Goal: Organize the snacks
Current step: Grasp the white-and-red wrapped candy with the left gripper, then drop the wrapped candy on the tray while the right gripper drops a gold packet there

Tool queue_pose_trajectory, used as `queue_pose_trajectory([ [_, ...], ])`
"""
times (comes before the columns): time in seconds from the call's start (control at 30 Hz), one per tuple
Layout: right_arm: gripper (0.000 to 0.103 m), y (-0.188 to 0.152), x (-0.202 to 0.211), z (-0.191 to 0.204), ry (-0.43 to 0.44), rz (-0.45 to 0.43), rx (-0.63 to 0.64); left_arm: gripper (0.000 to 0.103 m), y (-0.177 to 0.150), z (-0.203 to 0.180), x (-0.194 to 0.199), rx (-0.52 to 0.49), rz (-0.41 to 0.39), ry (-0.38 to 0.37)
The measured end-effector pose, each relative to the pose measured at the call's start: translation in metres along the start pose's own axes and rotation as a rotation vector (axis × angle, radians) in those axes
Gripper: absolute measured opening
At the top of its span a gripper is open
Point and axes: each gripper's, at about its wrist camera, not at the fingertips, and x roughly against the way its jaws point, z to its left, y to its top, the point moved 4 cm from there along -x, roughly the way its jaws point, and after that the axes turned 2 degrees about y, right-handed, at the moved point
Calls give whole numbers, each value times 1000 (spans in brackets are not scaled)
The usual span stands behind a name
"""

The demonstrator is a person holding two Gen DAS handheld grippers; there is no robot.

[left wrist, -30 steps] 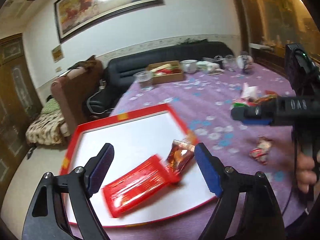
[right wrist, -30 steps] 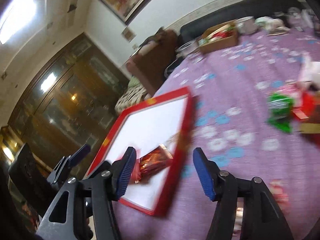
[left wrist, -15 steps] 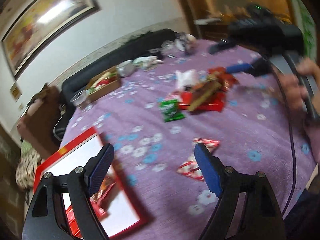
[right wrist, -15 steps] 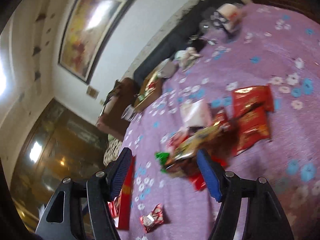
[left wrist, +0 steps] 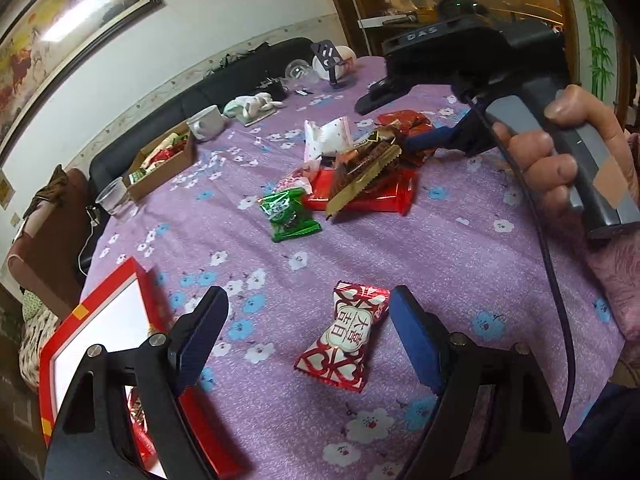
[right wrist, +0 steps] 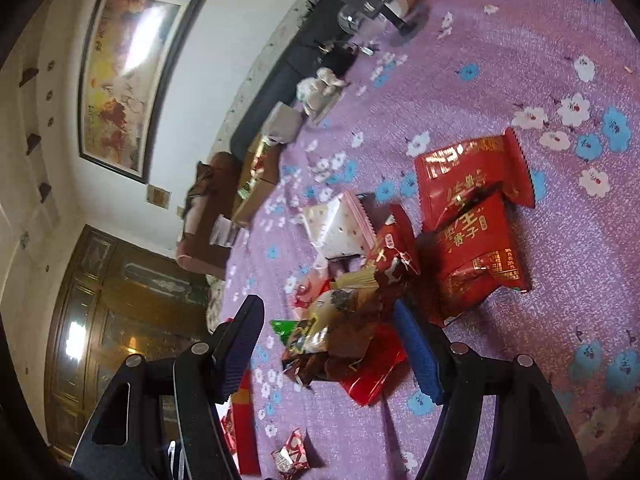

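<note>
Here the left hand-held gripper [left wrist: 308,336] hangs spread over the purple flowered surface [left wrist: 460,264], and a red-and-white candy [left wrist: 344,340] lies flat between its 2 fingers, touching neither. Only the left wrist view shows that candy large; in the right wrist view it is a small shape at 6 o'clock [right wrist: 291,456]. The left view alone also shows the person's hand [left wrist: 560,148] on the handle of the right hand-held gripper at 2 o'clock, and the white inside of the red tray [left wrist: 100,320] at 8 o'clock, with some red wrapper low in it behind the left finger.

The right wrist view shows the right hand-held gripper [right wrist: 330,344] spread as well, its fingers on either side of the near end of the snack pile [right wrist: 360,320]; I cannot tell whether a pad touches a packet. It alone shows 2 red packets [right wrist: 476,216] with gold print at 1 o'clock of the pile, one overlapping the other. A green packet [left wrist: 288,216] lies at the pile's 8 o'clock in the left view.

Against 1 second ago, both cameras have swung off the tray: then the left fingers framed a long red packet lying in it, and the tray filled the right view. Half a second ago the candy sat off by the left gripper's right finger; now it is centred.
</note>
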Motion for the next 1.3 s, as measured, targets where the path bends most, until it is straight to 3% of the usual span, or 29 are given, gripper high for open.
queue_pose_trajectory([
  [0.17, 70, 0, -15, -3, -48, 6, -4, 83, -3, 2, -9, 19, 26, -21],
  [0.33, 70, -1, -23, -2, -40, 21, 19, 83, -4, -7, -16, 2, 38, -70],
  [0.37, 65, -1, -25, -2, -50, 21, 31, 83, -4, -8, -17, 1, 42, -81],
  [0.47, 34, -3, -27, 0, -70, 15, 78, 83, -6, -11, -25, 11, 60, -110],
  [0.5, 32, -4, -27, 3, -80, 4, 101, 82, -7, -11, -28, 19, 68, -131],
  [0.57, 28, -5, -26, 6, -85, -6, 125, 66, -7, -11, -32, 41, 78, -160],
  [0.6, 27, -5, -25, 6, -75, -7, 123, 45, -9, -11, -36, 59, 99, -187],
  [0.63, 26, -4, -24, 6, -57, -5, 115, 38, -9, -10, -38, 82, 106, -218],
  [0.73, 24, -3, -21, 4, -17, -5, 95, 37, -8, -8, -39, 124, 113, -250],
  [0.93, 21, -4, -12, 14, 136, -7, 86, 33, -5, 0, -27, 185, 67, -235],
  [1.13, 21, -6, -4, 28, 241, -17, 108, 33, -2, 23, -6, 261, 6, -200],
  [1.3, 21, -12, -8, 34, 271, 3, 99, 33, -4, 44, 9, 284, -38, -145],
])
